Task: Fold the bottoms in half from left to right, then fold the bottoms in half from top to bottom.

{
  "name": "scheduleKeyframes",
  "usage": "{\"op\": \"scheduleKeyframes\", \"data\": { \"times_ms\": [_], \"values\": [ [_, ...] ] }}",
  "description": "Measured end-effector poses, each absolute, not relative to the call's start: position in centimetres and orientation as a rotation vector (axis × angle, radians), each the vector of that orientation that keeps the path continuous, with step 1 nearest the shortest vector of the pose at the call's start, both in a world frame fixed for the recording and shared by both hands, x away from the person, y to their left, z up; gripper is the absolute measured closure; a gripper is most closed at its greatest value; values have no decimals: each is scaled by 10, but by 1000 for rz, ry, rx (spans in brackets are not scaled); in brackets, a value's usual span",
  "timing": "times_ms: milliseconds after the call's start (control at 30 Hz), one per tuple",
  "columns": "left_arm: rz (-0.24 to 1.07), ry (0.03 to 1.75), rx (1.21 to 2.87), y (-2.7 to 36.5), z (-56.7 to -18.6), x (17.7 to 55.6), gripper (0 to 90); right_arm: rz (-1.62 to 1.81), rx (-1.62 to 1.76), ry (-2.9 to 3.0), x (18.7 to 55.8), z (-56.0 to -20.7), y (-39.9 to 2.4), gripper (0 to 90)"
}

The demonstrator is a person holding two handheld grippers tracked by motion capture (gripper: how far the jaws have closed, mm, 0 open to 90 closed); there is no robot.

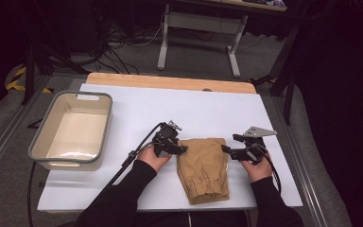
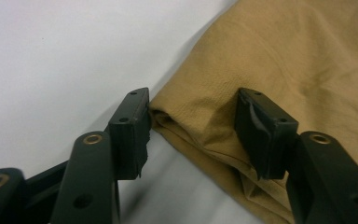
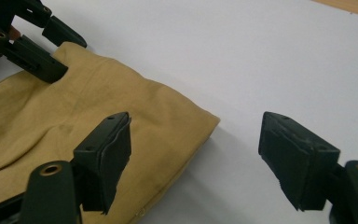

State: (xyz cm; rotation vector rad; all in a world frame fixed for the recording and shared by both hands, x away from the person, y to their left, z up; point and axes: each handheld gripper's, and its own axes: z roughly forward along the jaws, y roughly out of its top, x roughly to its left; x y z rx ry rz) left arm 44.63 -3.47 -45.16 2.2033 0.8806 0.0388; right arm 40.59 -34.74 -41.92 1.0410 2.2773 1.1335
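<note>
At nine o'clock I see a grey-rimmed, rounded plastic tub point(image 1: 71, 130) on the smooth white table point(image 1: 137, 106). My left gripper point(image 1: 183, 149) straddles the folded tan garment's point(image 1: 203, 168) soft woven edge at centre, jaws apart, not pinching. My right gripper point(image 1: 226, 149), at three o'clock, stands apart beside its corner.

trousers point(image 1: 203, 168) on table point(image 1: 137, 101) — bin point(image 1: 71, 130) left

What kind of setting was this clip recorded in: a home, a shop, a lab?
Most likely a lab or recording workspace, not a home. A white board covers a wooden table on an aluminium-rail frame, loose cables trail over grey carpet behind, and only folded tan trousers and a grey bin are laid out.
</note>
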Motion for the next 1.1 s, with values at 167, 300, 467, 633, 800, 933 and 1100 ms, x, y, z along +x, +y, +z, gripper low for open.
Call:
{"op": "scheduleKeyframes", "data": {
  "times_ms": [167, 300, 467, 633, 800, 933, 1100],
  "values": [
    [-3, 898, 2205, -37, -451, 442, 638, 1138, 1048, 2270, 406, -419, -350, 257],
    [-4, 889, 2217, -37, -447, 440, 795, 1133, 1048, 2269, 406, -419, -349, 255],
    [65, 897, 2194, -29, -437, 443, 821, 1145, 1040, 2269, 405, -419, -350, 253],
    [147, 917, 2181, -20, -424, 452, 821, 1154, 1027, 2261, 403, -419, -350, 253],
    [235, 948, 2167, -10, -413, 469, 821, 1159, 1022, 2256, 403, -418, -350, 250],
    [261, 953, 2156, -2, -409, 484, 815, 1167, 1013, 2253, 402, -418, -350, 246],
    [269, 997, 2139, 0, -414, 493, 760, 1175, 997, 2252, 400, -417, -350, 240]
  ]
}}
